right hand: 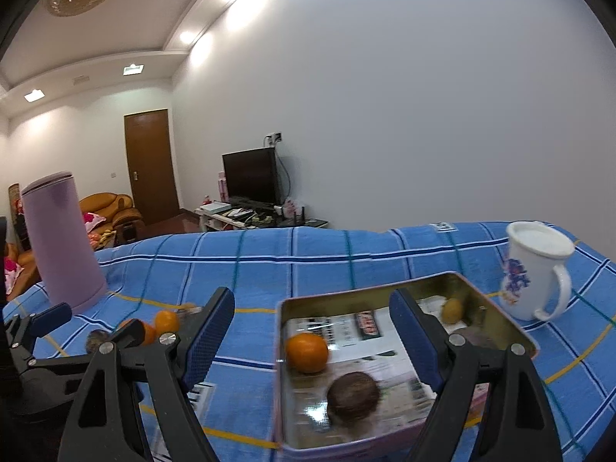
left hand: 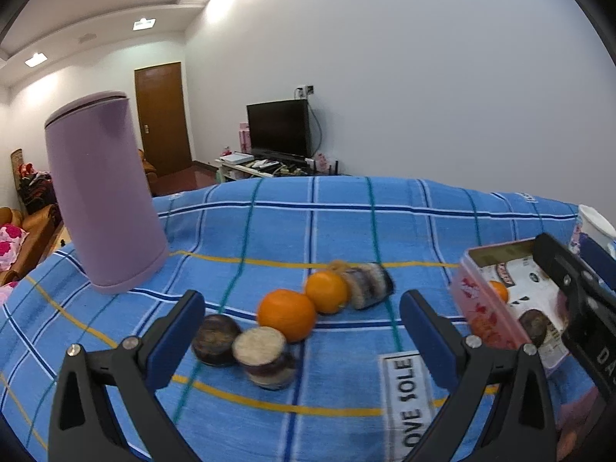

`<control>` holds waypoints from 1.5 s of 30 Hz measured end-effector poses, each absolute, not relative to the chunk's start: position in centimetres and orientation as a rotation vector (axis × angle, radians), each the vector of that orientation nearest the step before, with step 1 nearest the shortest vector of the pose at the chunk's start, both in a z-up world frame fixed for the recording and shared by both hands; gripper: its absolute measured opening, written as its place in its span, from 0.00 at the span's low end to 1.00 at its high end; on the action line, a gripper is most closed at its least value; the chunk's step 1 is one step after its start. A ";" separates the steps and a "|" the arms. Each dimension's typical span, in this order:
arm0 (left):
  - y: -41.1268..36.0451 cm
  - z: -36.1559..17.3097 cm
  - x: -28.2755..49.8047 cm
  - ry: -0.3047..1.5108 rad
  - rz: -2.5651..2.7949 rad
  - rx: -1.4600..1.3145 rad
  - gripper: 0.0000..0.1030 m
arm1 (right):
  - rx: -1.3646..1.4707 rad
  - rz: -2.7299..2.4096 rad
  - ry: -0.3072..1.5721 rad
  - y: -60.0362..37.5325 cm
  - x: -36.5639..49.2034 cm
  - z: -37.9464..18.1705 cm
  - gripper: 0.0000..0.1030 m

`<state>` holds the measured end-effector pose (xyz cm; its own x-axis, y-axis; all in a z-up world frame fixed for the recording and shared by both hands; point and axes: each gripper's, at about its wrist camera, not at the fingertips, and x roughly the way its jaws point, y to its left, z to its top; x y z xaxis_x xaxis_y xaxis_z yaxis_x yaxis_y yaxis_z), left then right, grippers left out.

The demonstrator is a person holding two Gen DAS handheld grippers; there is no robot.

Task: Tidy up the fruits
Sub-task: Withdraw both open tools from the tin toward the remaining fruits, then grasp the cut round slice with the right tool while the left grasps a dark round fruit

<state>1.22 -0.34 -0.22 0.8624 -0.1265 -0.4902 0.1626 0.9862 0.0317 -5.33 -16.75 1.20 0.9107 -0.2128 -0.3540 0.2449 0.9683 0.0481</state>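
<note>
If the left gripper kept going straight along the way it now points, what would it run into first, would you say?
Most likely the nearer orange, which lies centred ahead of the open left gripper. The cut dark fruit piece sits closer but slightly left, so it might be touched first; depth is hard to judge.

White wall, wooden door, television

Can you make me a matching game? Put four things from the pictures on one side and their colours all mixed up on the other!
Things:
1. tall canister
2. mug
3. tablecloth
4. fruit in the tin

Colours:
A. blue with stripes
B. orange
C. purple
D. white with a flower print

Pairs: 1-C, 2-D, 3-A, 4-B
</note>
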 end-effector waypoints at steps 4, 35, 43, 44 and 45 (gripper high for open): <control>0.9 -0.3 1.8 0.507 -0.127 0.097 1.00 | 0.090 -0.214 0.369 -15.4 -4.4 1.0 0.81; 15.3 -2.1 8.6 0.663 0.250 0.015 1.00 | -0.034 0.235 0.866 -0.8 5.0 -4.0 0.53; 14.7 -1.8 8.5 0.670 0.179 0.017 1.00 | -0.061 0.236 0.886 -0.6 5.4 -4.4 0.39; 14.5 -1.8 8.5 0.671 0.158 0.016 1.00 | -0.045 0.237 0.887 -1.0 5.3 -4.3 0.39; 14.2 -1.7 8.4 0.671 0.129 0.013 1.00 | -0.029 0.237 0.888 -1.5 5.2 -4.2 0.39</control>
<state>8.40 14.21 -1.75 0.7753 0.1231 -0.6194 -0.1146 0.9920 0.0537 5.15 -1.51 -4.21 0.6067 0.1932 -0.7711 -0.2169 0.9734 0.0733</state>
